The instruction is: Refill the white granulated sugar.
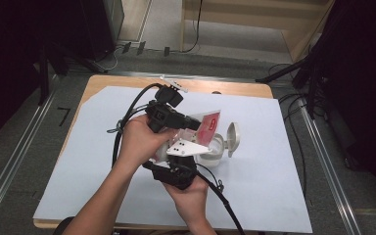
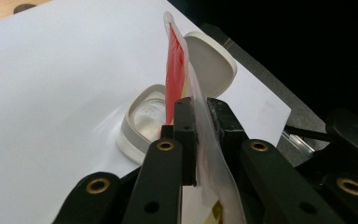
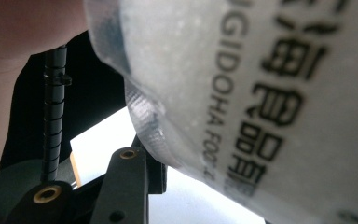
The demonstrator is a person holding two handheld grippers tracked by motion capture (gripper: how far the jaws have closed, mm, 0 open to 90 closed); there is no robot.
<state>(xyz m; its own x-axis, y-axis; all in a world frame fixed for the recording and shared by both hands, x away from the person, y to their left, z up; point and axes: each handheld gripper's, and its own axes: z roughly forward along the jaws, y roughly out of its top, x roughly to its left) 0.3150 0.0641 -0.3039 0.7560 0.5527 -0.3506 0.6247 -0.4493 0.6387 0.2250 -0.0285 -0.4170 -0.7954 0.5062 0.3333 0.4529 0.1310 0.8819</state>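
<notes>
Table (image 1: 254, 89): wooden top under a white sheet (image 1: 103, 147), which covers most of it.
Left gripper (image 2: 199, 122): held over the sheet's middle; its jaws are pressed together on the pouch's clear edge.
Right gripper (image 1: 178, 169): near side, just behind the pouch; how its jaws stand I cannot tell, the pouch crowds its view.
Pouch (image 1: 209, 125): red and clear plastic, upright above the container.
Container (image 2: 142, 122): white, on the sheet right of centre, its hinged lid (image 2: 212, 63) flipped open.
</notes>
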